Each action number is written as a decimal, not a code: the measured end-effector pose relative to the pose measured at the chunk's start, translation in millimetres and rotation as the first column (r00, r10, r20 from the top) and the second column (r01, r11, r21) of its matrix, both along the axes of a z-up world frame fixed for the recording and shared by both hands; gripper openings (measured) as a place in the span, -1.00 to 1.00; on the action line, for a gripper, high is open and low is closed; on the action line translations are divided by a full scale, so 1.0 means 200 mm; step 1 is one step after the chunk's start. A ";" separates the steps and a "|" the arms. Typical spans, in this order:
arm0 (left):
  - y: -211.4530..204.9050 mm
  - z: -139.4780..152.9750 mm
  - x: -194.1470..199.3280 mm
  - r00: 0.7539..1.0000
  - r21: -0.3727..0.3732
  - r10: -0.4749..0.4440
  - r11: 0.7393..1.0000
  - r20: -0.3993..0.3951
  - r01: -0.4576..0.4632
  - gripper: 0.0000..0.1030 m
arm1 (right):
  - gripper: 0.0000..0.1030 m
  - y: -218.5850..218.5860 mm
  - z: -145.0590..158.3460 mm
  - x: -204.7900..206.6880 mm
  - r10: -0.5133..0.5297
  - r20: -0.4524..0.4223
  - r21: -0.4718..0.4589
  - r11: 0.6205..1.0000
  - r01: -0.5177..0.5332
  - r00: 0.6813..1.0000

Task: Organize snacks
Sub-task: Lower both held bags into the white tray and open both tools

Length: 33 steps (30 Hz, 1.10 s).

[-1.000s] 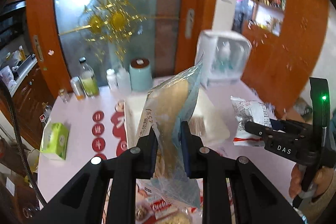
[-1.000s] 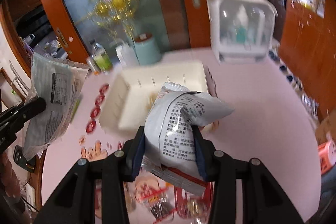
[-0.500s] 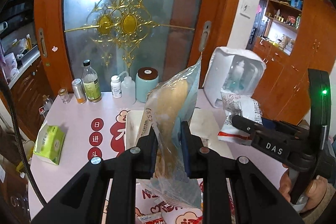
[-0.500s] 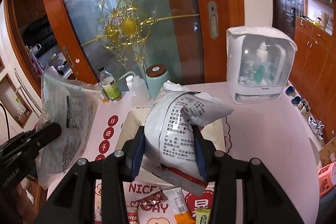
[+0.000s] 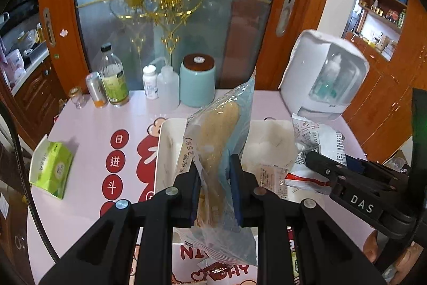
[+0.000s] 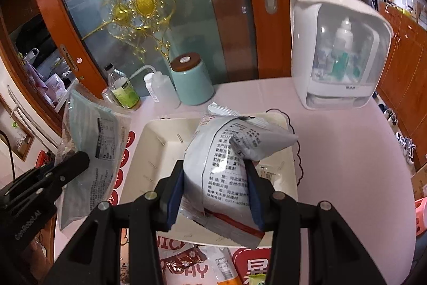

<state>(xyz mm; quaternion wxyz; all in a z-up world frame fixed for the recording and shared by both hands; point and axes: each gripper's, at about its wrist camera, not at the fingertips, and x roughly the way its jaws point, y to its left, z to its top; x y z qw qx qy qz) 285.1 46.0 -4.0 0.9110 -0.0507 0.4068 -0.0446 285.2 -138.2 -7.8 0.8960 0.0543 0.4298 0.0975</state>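
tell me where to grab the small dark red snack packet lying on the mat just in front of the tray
Grip the dark red packet across its short width at the middle, coming straight down from above. It lies flat on the mat, so only a top pinch suits. The white tray lies behind it, the orange-tipped packet beside it.
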 end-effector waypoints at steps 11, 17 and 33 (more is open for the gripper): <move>-0.02 -0.18 0.15 0.997 0.047 0.016 0.999 -0.076 -0.013 -0.62 | -0.11 0.09 -0.17 0.12 0.021 -0.063 -0.015 1.000 -0.022 0.998; 0.01 -0.18 0.15 0.996 0.067 0.077 0.995 -0.039 -0.074 0.88 | 0.25 0.09 -0.26 0.19 0.002 -0.107 -0.044 0.999 -0.007 0.994; 0.03 -0.02 -0.11 0.996 0.122 0.052 0.991 0.071 -0.060 0.90 | 0.68 0.02 -0.18 0.01 -0.028 -0.022 -0.022 0.999 0.027 0.999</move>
